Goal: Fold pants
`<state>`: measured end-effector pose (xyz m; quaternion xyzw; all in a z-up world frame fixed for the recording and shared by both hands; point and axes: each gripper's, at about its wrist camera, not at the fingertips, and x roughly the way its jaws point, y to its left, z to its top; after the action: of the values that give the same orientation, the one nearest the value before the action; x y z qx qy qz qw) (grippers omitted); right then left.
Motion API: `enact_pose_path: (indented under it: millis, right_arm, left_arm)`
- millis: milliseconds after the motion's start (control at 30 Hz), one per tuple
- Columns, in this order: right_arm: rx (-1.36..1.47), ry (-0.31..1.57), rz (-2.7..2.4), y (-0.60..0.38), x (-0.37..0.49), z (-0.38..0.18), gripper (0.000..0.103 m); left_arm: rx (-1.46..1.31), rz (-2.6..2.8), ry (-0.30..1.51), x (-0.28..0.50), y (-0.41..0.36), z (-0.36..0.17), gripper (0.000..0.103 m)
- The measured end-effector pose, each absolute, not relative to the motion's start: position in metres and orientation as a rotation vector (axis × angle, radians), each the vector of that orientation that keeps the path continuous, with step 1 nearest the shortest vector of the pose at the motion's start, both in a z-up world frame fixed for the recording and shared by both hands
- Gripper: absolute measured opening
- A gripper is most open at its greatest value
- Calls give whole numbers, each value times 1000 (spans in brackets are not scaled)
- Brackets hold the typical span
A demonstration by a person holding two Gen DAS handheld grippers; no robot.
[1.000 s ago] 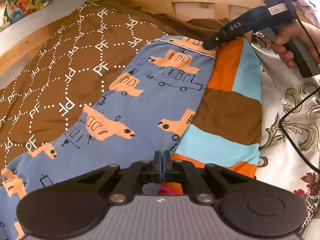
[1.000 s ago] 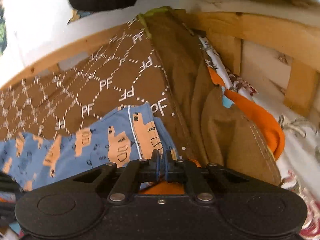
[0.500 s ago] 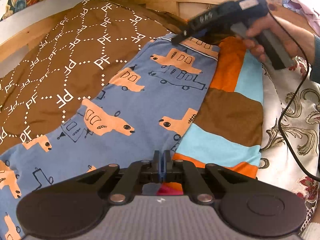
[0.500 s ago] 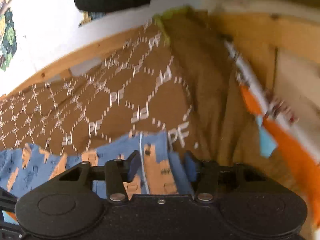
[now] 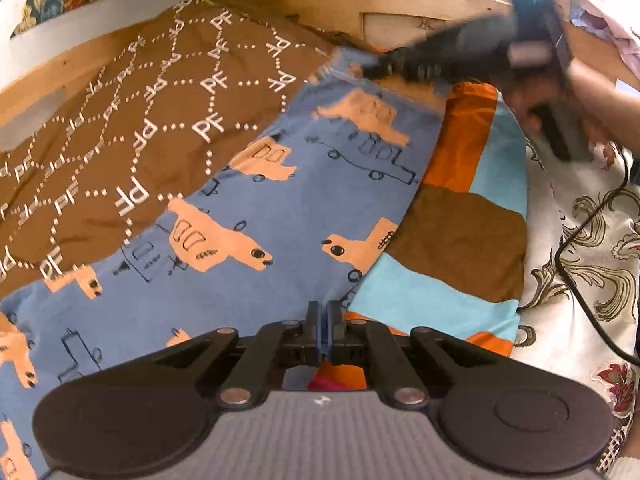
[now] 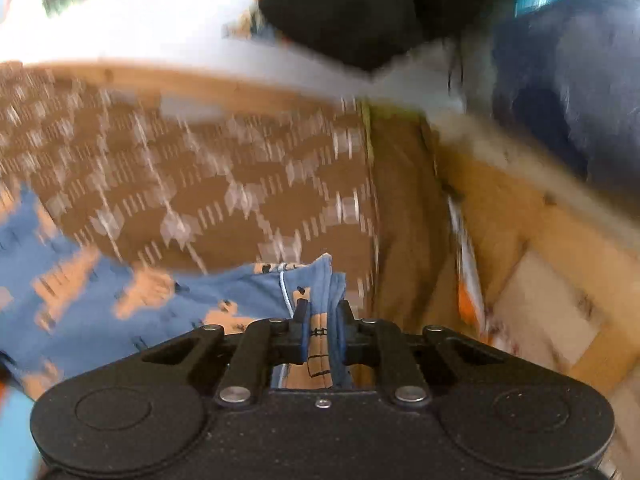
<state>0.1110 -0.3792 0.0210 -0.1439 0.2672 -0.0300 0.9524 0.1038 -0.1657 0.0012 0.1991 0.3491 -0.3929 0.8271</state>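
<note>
The pants [image 5: 256, 248] lie on a patterned blanket [image 5: 120, 128], a striped cloth [image 5: 460, 232] just right of them. The left tool [image 5: 323, 328] sits at their near edge, the right tool [image 6: 320, 332] at their far corner.

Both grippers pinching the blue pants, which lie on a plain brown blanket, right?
Not plain. The left wrist view shows the brown blanket printed with white PF letters and dotted diamonds. Left gripper and right gripper do pinch the blue pants.

bright daylight, warm cast. right wrist view heavily motion-blurred; left sharp, fisheye bending at edges.
</note>
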Motion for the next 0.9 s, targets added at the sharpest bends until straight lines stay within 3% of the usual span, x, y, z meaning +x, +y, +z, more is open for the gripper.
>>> enact_pose_path:
  millis: [67, 133, 167, 200, 267, 433, 533, 600, 733, 900]
  right_arm:
    - [-316, 599, -108, -386, 115, 2, 15]
    - [-350, 577, -153, -384, 113, 5, 39]
    - [-385, 550, -183, -380, 111, 9, 47]
    - [-425, 515, -210, -375, 108, 12, 56]
    - [-463, 457, -208, -364, 101, 18, 56]
    - [-254, 506, 79, -334, 99, 20, 56]
    - [-279, 599, 163, -313, 109, 4, 57]
    - [-303, 659, 98, -320, 114, -10, 57]
    - [-215, 656, 16, -347, 117, 3, 55]
    - [-93, 601, 336, -305, 149, 33, 57]
  left_arm:
    - [381, -847, 748, 105, -161, 1, 5]
    - [327, -859, 755, 106, -152, 6, 13]
    - [282, -863, 750, 106, -144, 10, 20]
    - [242, -855, 737, 107, -134, 15, 43]
    - [164, -763, 680, 107, -110, 25, 67]
    - [103, -474, 704, 132, -50, 25, 67]
    - [183, -311, 825, 142, -20, 1, 65]
    - [152, -333, 808, 131, 7, -3, 65]
    - [221, -337, 802, 106, 25, 18, 65]
    - [339, -282, 634, 118, 45, 69, 68]
